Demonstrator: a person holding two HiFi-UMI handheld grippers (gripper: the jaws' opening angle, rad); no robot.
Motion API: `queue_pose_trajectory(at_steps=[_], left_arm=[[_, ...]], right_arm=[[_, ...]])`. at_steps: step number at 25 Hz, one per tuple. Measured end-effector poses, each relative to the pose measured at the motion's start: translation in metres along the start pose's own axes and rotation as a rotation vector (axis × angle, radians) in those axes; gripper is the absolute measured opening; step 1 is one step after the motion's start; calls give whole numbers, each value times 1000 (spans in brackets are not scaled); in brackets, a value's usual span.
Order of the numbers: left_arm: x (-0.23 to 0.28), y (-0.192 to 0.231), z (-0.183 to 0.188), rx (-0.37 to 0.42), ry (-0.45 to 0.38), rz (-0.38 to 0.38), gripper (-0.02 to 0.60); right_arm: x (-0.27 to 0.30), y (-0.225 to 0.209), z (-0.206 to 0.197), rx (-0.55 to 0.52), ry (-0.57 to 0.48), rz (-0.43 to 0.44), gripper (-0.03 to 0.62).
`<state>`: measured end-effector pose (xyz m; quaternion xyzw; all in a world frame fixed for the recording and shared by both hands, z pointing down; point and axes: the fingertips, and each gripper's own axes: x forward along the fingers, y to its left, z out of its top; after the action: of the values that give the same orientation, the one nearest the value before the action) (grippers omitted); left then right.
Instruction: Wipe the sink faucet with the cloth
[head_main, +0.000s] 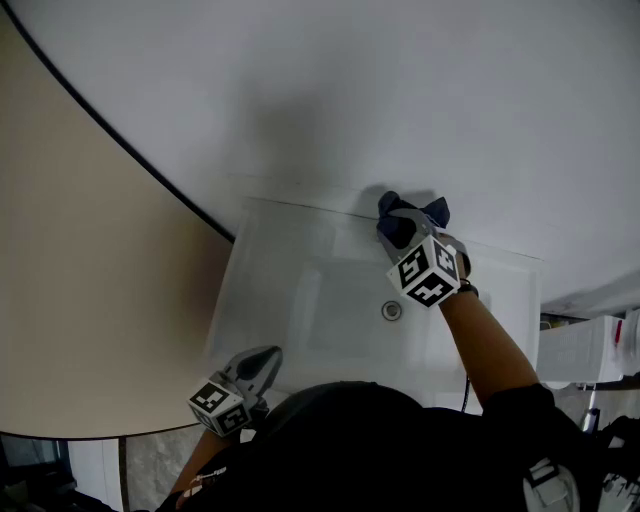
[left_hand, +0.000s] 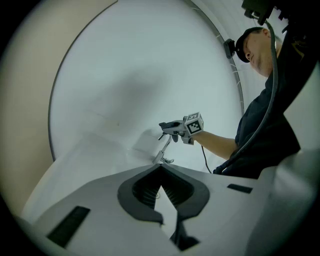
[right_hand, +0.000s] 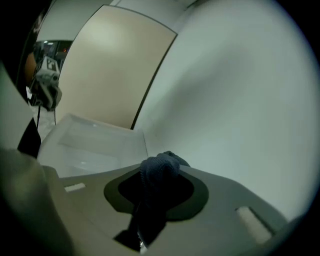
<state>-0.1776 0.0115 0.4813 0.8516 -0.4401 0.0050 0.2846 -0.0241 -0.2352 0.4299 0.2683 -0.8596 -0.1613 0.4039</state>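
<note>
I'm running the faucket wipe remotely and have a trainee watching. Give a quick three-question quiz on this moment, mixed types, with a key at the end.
1. What does the right tool grip? A) a sponge B) a dark blue cloth C) nothing
2. True or false: the left tool has its jaws wide apart.
3. In the left gripper view, which fixture at the back of the sink stands just below the right tool?

Key
1. B
2. False: its jaws are together, with nothing between them.
3. The faucet.
</note>
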Motion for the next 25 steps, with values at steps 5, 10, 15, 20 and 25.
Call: queue_pose_trajectory(at_steps=[5, 10, 15, 20, 25], left_arm=[[-5, 4, 0, 0, -4, 19, 0], [-13, 16, -5, -19, -5, 41, 0], [-13, 14, -11, -27, 20, 45, 0], [-1, 2, -9, -14, 42, 18, 0], [-5, 3, -9, 4, 55, 39, 0]], right_arm=[[56, 110, -57, -63, 191, 246, 84], [68, 106, -104, 840, -49, 325, 86], [25, -5, -128, 1705, -563, 113, 84], [30, -27, -166, 1936, -630, -17, 84], [29, -34, -162, 2001, -753, -52, 84]])
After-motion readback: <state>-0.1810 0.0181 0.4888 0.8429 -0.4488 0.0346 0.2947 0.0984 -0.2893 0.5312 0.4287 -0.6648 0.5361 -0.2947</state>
